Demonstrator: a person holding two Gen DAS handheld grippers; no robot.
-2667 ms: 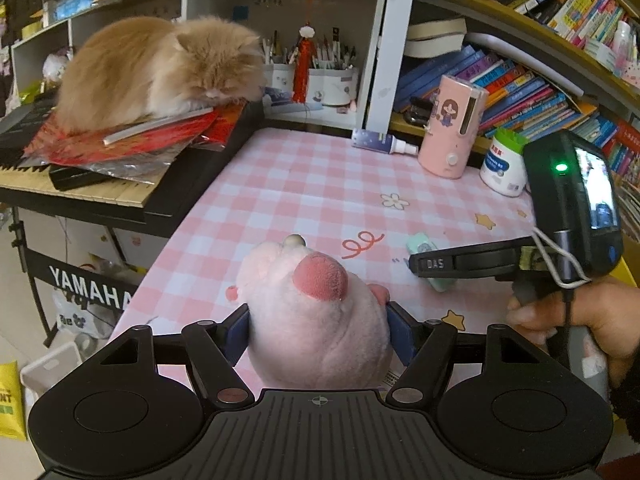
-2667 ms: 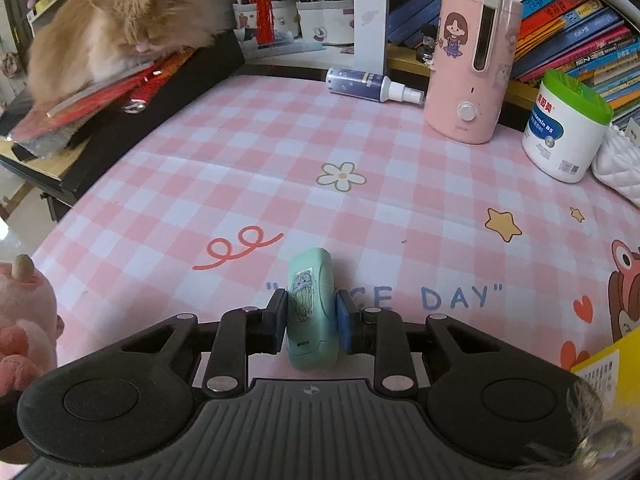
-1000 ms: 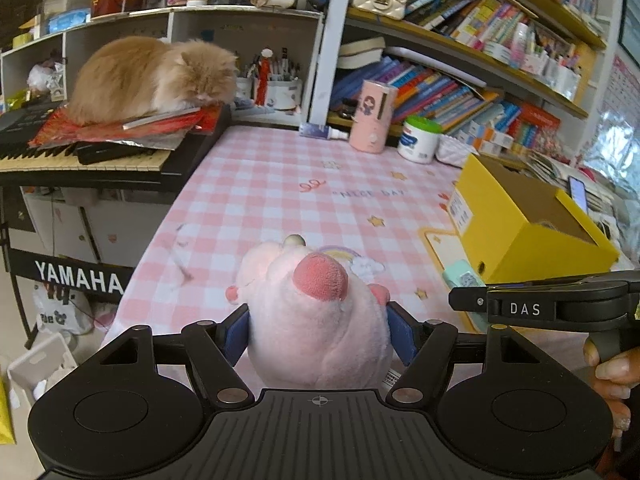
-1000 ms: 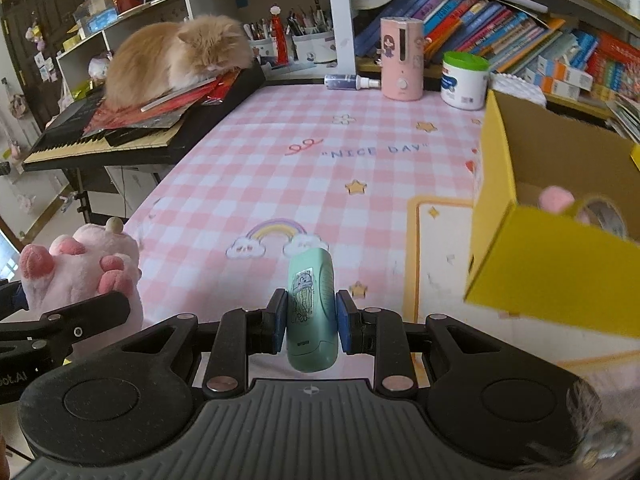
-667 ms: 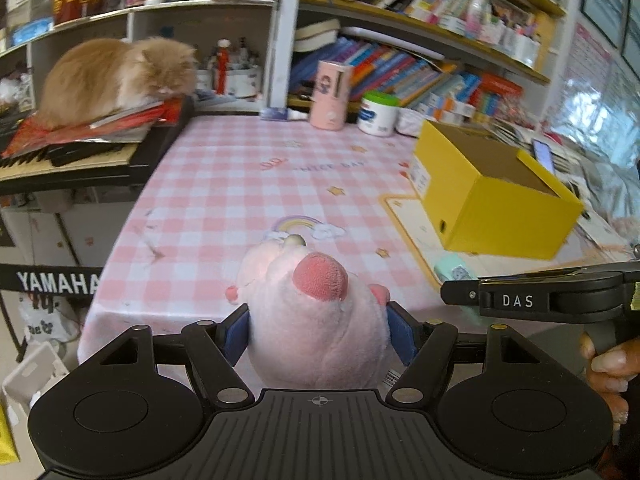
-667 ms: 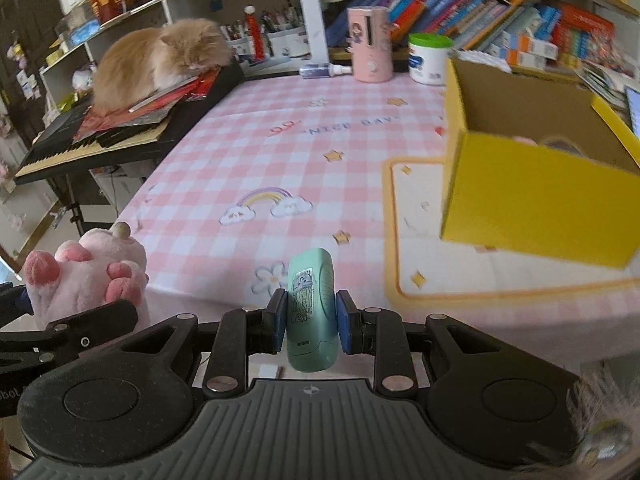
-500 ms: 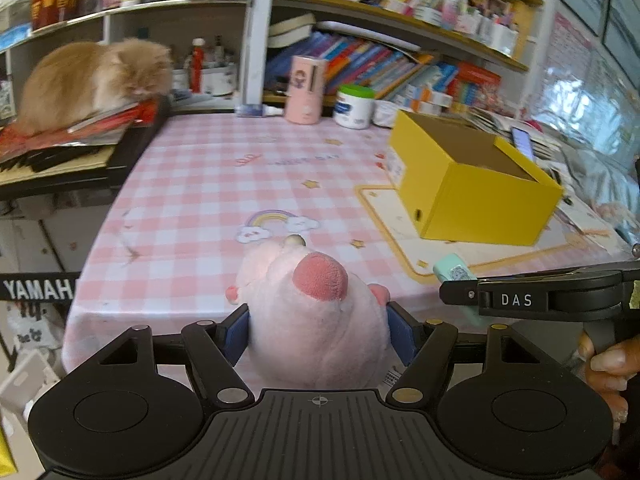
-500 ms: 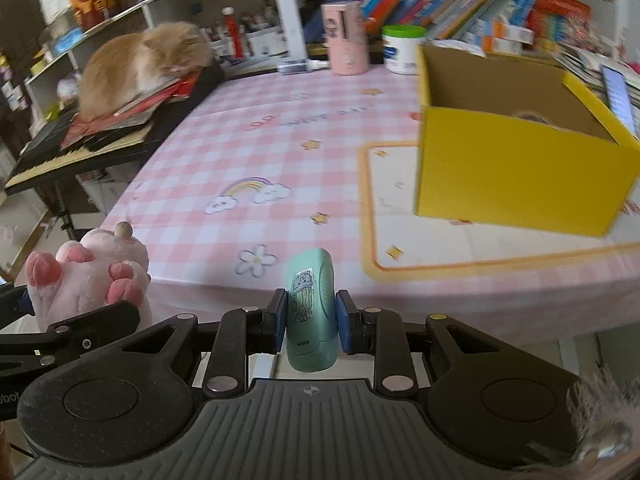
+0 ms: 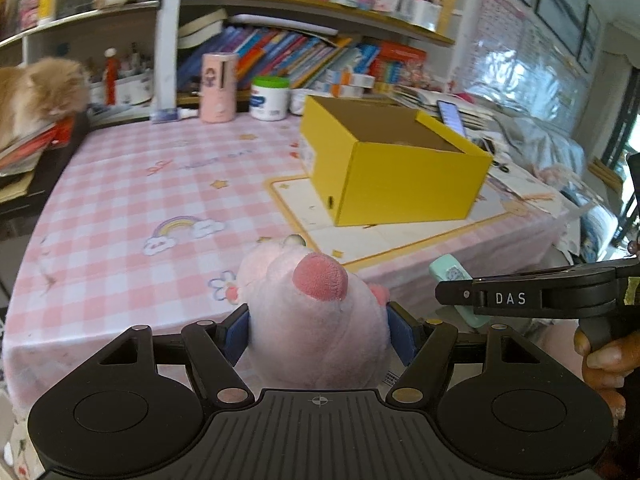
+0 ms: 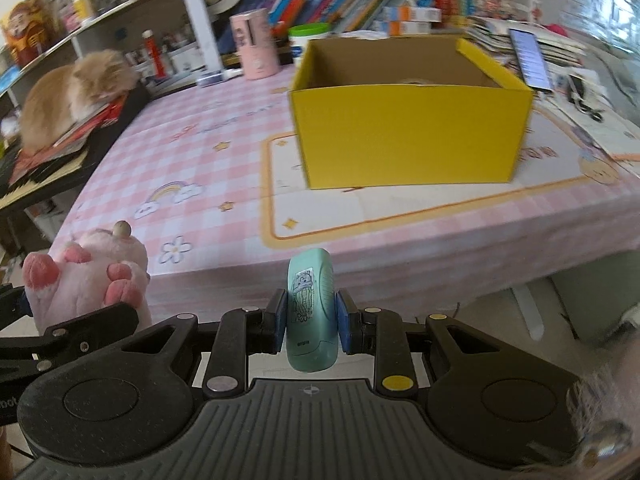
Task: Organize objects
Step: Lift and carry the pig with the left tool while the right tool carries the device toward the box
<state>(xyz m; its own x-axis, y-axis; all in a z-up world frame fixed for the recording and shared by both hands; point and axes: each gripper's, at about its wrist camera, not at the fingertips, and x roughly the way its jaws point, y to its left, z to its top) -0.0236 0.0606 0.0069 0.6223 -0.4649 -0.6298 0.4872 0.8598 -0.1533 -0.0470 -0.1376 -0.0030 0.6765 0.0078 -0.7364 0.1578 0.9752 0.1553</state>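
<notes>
- My left fingers (image 9: 240,334) clamp the pink plush toy (image 9: 316,320).
- My right fingers (image 10: 344,322) clamp the mint green case (image 10: 310,308).
- The yellow box (image 10: 408,132) stands open on the surface (image 10: 192,152).

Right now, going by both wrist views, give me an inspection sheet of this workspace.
Surface: pink checked tablecloth.
Job's things: open yellow box stands on the cloth; pink plush toy and mint green case are both held off the table.
Clutter: pink canister, white tub, phone.
Grippers: left gripper shut on the plush; right gripper shut on the case.
Cables: nothing seen.
Surroundings: bookshelves; orange cat lying on a keyboard.
</notes>
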